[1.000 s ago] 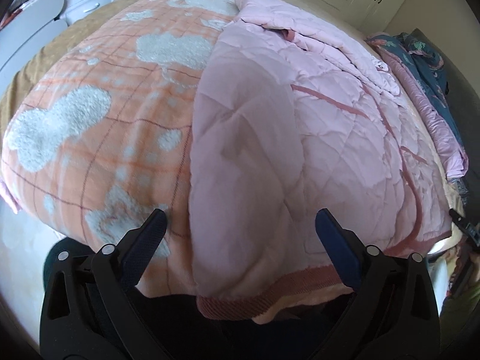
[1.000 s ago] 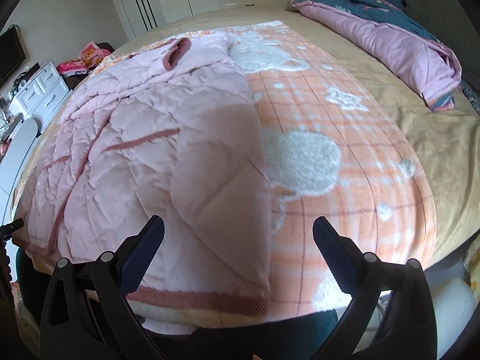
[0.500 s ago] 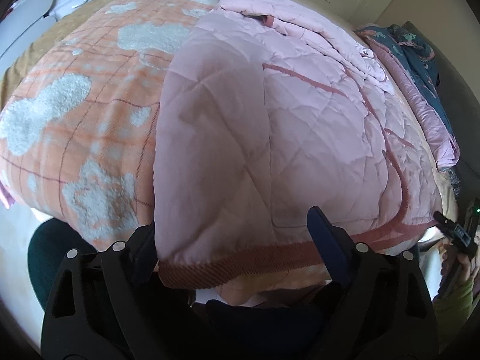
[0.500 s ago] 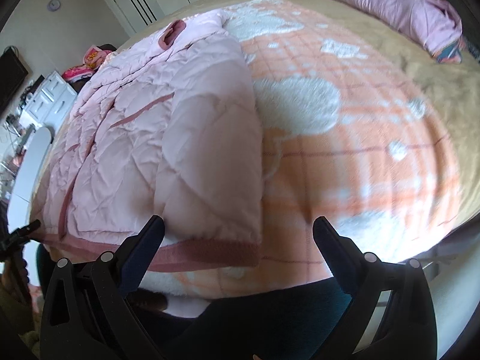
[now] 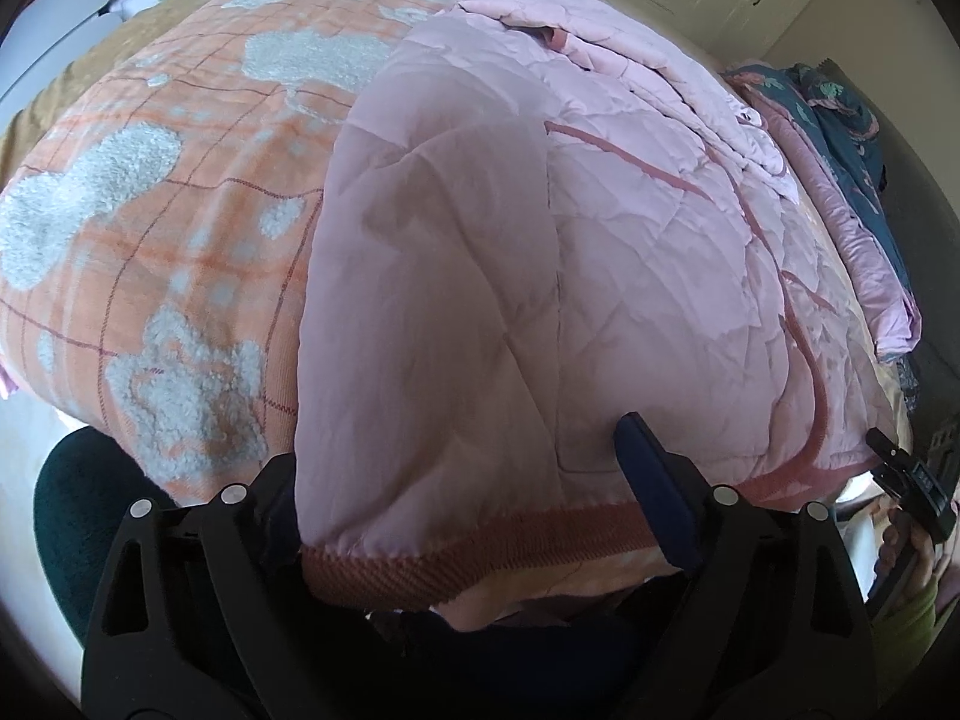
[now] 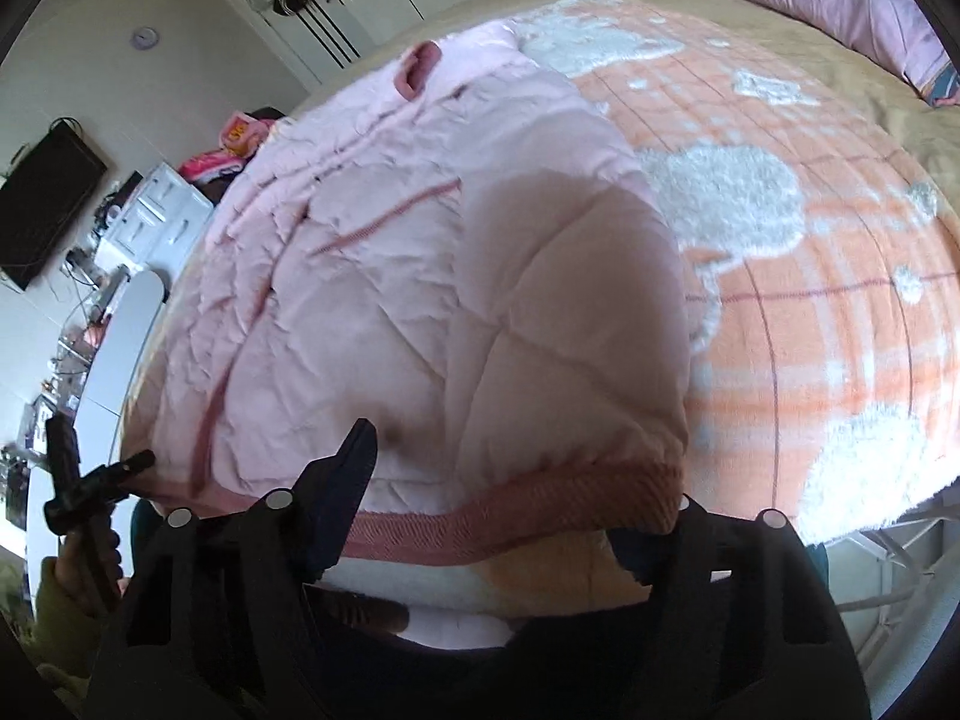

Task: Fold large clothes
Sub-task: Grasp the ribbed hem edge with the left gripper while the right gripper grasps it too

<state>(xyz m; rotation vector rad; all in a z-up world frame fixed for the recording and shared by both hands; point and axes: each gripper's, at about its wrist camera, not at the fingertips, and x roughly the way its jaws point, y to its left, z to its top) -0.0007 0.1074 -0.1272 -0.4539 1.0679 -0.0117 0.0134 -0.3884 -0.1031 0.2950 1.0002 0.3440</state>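
Observation:
A pink quilted jacket [image 5: 540, 252] with a darker ribbed hem [image 5: 480, 546] lies flat on the bed, sleeves folded in; it also shows in the right wrist view [image 6: 456, 300]. My left gripper [image 5: 474, 498] is open at the hem's left corner, one finger above the fabric [image 5: 654, 480], the other hidden under it. My right gripper [image 6: 516, 504] is open at the hem's right corner [image 6: 630, 492], its left finger [image 6: 342, 492] over the fabric, its right finger under the hem.
An orange and white fleece blanket [image 5: 156, 228] covers the bed under the jacket [image 6: 828, 276]. A pink and teal duvet [image 5: 852, 180] is bunched at the far side [image 6: 840, 6]. White drawers [image 6: 162, 222] and a TV [image 6: 42, 204] stand beside the bed.
Both grippers have moved forward and down onto the jacket's hem; the hem now lies between the fingers of each, which stay open.

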